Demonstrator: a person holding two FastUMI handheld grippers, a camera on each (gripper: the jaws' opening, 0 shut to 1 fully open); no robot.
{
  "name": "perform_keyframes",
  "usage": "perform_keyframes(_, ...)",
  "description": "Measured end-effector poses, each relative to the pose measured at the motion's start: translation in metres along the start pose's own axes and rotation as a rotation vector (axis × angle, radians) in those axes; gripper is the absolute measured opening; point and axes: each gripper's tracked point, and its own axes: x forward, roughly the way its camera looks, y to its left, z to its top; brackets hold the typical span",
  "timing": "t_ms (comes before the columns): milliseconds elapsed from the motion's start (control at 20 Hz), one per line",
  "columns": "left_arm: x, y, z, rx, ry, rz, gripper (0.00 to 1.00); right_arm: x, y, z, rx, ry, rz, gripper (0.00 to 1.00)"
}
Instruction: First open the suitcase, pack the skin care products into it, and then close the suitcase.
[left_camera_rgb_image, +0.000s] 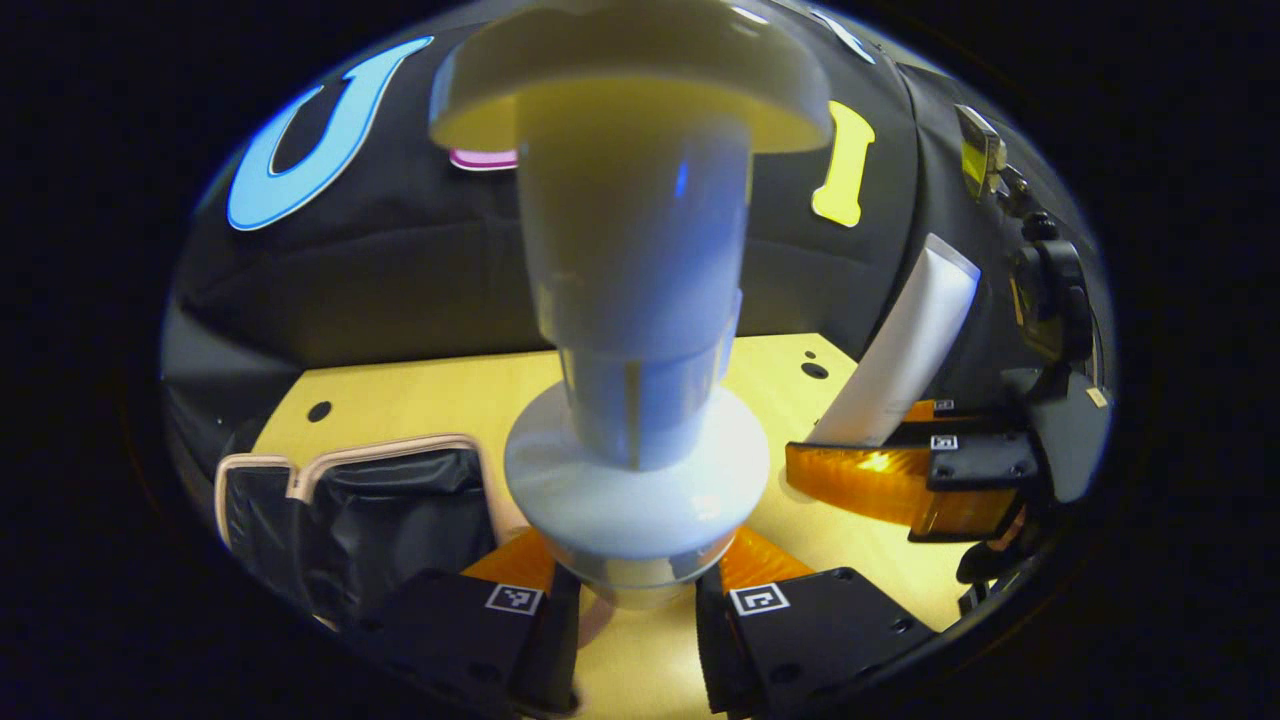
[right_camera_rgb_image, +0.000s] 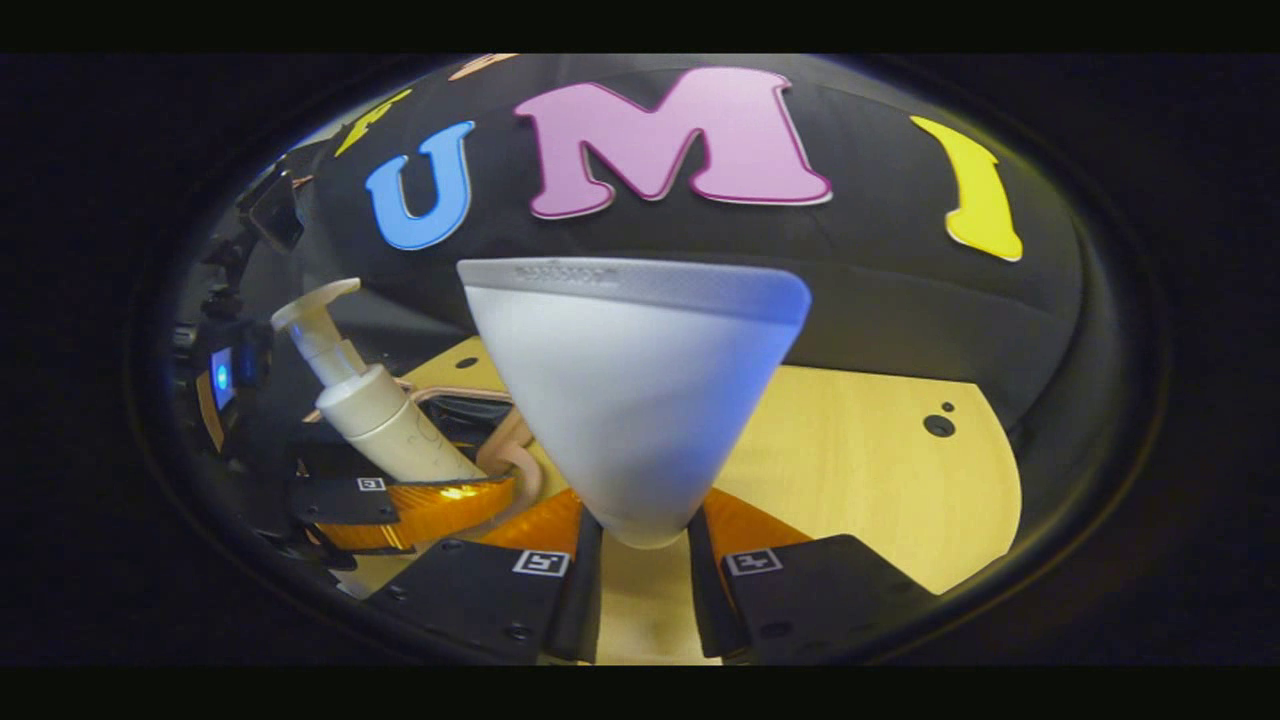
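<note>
The left gripper (left_camera_rgb_image: 637, 600) is closed on a white pump bottle (left_camera_rgb_image: 640, 330), both fingers pressing its lower body, so the bottle stands upright close to the camera with its pump head at the top. In the right gripper view that same bottle (right_camera_rgb_image: 375, 410) shows at the far left, tilted and gripped. The right gripper (right_camera_rgb_image: 645, 560) is clamped on the narrow end of a white tube (right_camera_rgb_image: 635, 400), whose wide crimped end points up. In the left gripper view the tube (left_camera_rgb_image: 905, 350) leans at the right, above the wooden counter (left_camera_rgb_image: 420, 395). The suitcase (left_camera_rgb_image: 370, 510) lies open on the counter at the near left, showing its dark lining and pale rim.
</note>
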Motion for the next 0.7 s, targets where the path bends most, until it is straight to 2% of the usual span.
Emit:
perform_keyframes(150, -0.037, 0.044, -0.001, -0.054, 0.045, 0.024, 0.53, 0.003, 0.056, 0.007, -0.010, 0.021, 0.069, 0.41)
perform_keyframes(200, -0.048, 0.060, -0.006, -0.077, 0.069, 0.029, 0.51, 0.006, 0.074, 0.007, -0.006, 0.033, 0.091, 0.41)
perform_keyframes(350, -0.077, 0.110, -0.027, -0.100, 0.164, 0.044, 0.53, 0.017, 0.120, 0.001, 0.004, 0.086, 0.144, 0.41)
perform_keyframes(500, -0.085, 0.147, -0.049, -0.075, 0.289, 0.050, 0.53, 0.031, 0.161, -0.013, 0.012, 0.171, 0.193, 0.41)
perform_keyframes(600, -0.080, 0.167, -0.066, -0.098, 0.374, 0.041, 0.53, 0.042, 0.188, -0.025, 0.054, 0.237, 0.232, 0.41)
perform_keyframes(700, -0.071, 0.177, -0.091, -0.142, 0.485, 0.044, 0.53, 0.049, 0.201, -0.040, 0.077, 0.317, 0.238, 0.41)
